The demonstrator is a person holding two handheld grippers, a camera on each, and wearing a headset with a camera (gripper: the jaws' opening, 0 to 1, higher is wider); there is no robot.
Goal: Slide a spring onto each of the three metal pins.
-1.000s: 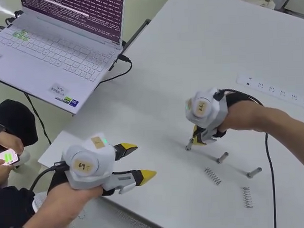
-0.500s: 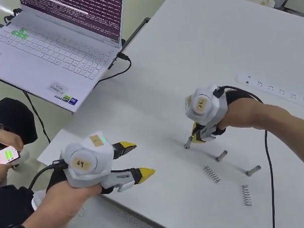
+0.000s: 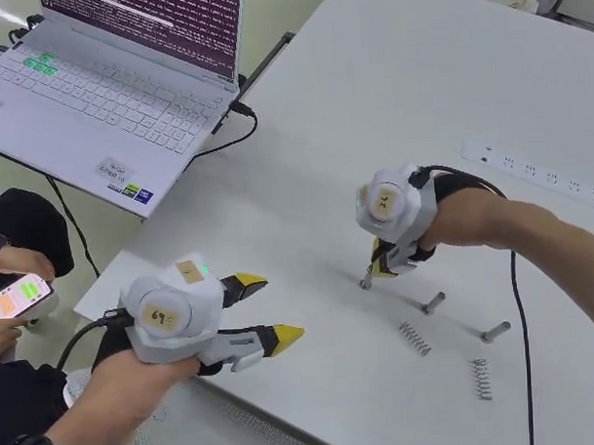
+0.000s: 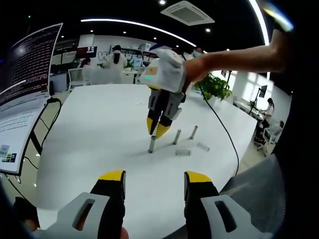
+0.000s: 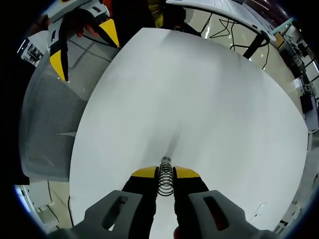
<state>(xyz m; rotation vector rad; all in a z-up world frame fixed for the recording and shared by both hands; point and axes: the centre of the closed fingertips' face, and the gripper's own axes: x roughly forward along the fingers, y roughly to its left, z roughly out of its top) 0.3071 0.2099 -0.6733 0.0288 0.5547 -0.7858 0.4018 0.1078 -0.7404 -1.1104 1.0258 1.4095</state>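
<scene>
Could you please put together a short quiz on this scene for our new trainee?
1. True or false: the left gripper is open and holds nothing.
2. How many springs lie loose on the table? A one, B two, C three.
3. Fill in: the right gripper holds a spring at the tip of a metal ____.
Key: 1 true; 2 B; 3 pin.

— Where's the table [image 3: 389, 73] open?
— Far middle, between the laptop [image 3: 107, 83] at left and the power strip [image 3: 539, 178] at right.
— Near right?
— Crowded: two standing pins [image 3: 433, 302], two loose springs [image 3: 414, 339], and the right gripper [image 3: 377, 270] clamped on a spring [image 5: 166, 180] over a third pin [image 3: 365, 282].
— Near left?
— The left gripper [image 3: 282, 306] blocks the edge.
</scene>
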